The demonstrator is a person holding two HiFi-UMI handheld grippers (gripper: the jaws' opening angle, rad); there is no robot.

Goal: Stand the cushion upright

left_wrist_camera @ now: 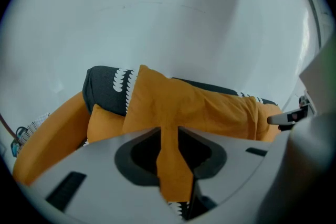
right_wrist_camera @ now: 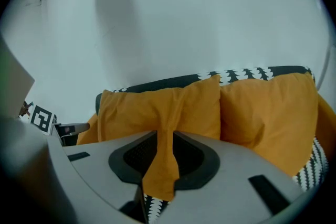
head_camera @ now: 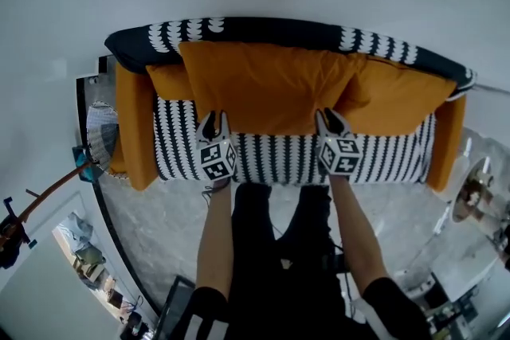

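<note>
A large orange cushion (head_camera: pixel 263 84) leans against the sofa's backrest, its lower edge on the black-and-white seat (head_camera: pixel 271 158). My left gripper (head_camera: pixel 213 117) is at the cushion's lower left edge and my right gripper (head_camera: pixel 331 117) at its lower right edge. In the left gripper view the jaws of my left gripper (left_wrist_camera: pixel 169 136) stand apart with a loose fold of the cushion (left_wrist_camera: pixel 199 107) between them. My right gripper (right_wrist_camera: pixel 164 139) shows the same in the right gripper view: parted jaws and a hanging fold of the cushion (right_wrist_camera: pixel 152 107) in the gap.
A second orange cushion (head_camera: pixel 398 95) leans at the right, a smaller one (head_camera: pixel 169 81) at the left. A dark patterned throw (head_camera: pixel 263 29) covers the backrest against the white wall. Orange armrests (head_camera: pixel 134 123) close off both ends. The person's legs stand at the sofa's front.
</note>
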